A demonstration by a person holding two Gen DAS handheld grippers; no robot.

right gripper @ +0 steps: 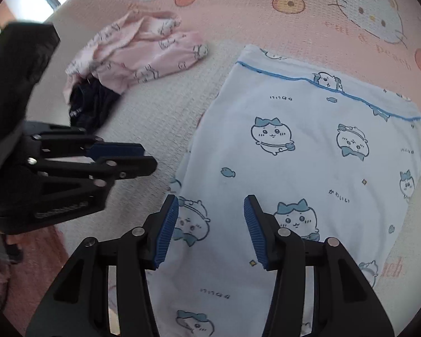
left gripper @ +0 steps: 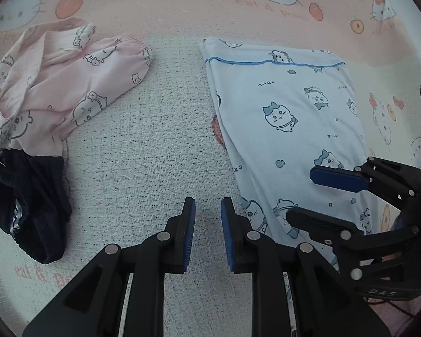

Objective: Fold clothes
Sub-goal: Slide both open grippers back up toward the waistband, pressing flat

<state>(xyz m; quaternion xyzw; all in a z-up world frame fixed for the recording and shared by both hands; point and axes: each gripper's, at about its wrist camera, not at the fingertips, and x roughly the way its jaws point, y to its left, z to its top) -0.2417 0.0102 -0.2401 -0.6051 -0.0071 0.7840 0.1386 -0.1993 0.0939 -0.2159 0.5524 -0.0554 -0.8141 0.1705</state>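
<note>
A light blue garment (left gripper: 289, 118) with cartoon prints lies flat and folded on the bed; it fills the right wrist view (right gripper: 303, 174). My left gripper (left gripper: 208, 210) is open with a small gap, empty, above the blanket just left of the garment's near edge. My right gripper (right gripper: 211, 216) is open and empty, hovering over the garment's near part. The right gripper also shows in the left wrist view (left gripper: 300, 193), over the garment's right side. The left gripper appears in the right wrist view (right gripper: 147, 157).
A crumpled pink garment (left gripper: 56, 90) lies at the left, with a dark navy garment (left gripper: 28, 207) in front of it. Both show in the right wrist view, pink garment (right gripper: 143, 53) and navy garment (right gripper: 89, 106). A pink and white cartoon blanket (left gripper: 143, 140) covers the bed.
</note>
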